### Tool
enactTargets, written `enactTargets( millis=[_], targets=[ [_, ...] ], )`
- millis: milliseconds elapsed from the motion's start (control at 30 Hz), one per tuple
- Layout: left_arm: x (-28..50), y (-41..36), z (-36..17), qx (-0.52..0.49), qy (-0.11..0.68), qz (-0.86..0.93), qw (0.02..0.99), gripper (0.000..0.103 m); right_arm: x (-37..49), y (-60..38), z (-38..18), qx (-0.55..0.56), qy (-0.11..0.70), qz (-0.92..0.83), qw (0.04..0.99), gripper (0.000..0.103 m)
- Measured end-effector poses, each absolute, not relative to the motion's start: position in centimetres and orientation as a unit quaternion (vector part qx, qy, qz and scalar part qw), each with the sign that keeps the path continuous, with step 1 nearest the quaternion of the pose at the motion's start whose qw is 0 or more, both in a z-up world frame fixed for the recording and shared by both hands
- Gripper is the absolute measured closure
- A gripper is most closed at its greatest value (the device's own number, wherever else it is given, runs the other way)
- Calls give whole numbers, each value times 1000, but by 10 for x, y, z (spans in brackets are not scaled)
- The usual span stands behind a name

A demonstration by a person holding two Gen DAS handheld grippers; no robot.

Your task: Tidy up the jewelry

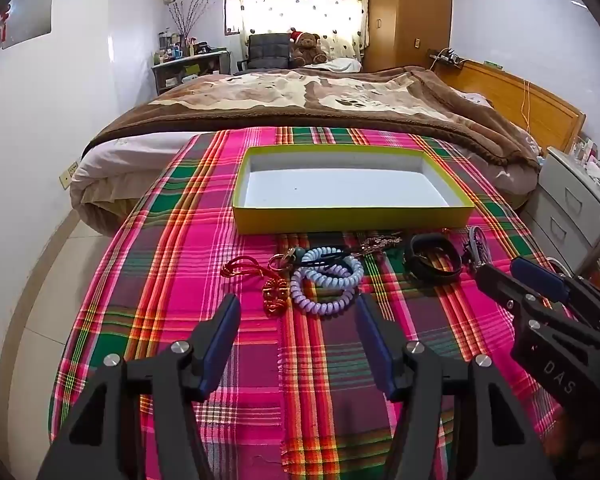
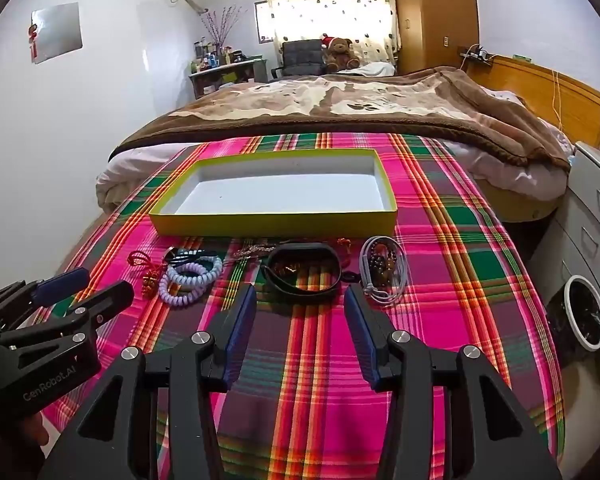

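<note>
A yellow-green tray (image 1: pixel 354 222) (image 2: pixel 274 222) with a bare white floor lies on the plaid cloth. In front of it sits a row of jewelry: a red cord with a gold charm (image 1: pixel 275 298) (image 2: pixel 151 278), pale blue and lilac coil bracelets (image 1: pixel 326 280) (image 2: pixel 188 276), a black band (image 1: pixel 432 262) (image 2: pixel 304 270), a thin chain (image 1: pixel 380 243), and a bead string with a white loop (image 2: pixel 382 270). My left gripper (image 1: pixel 298 300) hovers open just short of the coils. My right gripper (image 2: pixel 300 294) hovers open just short of the black band. Neither holds anything.
The plaid cloth (image 1: pixel 220 220) covers a table set against a bed with a brown blanket (image 1: pixel 300 100). A white drawer cabinet (image 2: pixel 596 208) and a round bin (image 2: pixel 586 312) stand at the right. The floor drops away at the left.
</note>
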State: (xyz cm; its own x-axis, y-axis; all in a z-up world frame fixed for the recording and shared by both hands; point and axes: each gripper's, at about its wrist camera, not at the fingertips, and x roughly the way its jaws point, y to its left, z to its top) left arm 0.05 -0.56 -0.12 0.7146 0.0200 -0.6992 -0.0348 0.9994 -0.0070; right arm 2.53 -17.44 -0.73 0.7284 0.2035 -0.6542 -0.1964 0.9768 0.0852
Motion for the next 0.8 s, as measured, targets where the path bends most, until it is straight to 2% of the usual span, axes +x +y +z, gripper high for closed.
enactTargets(
  millis=[800],
  targets=[
    [2,7,-2,-20,384,17,923,42,22,-168,-4,-9,351,98,931,56]
  ],
)
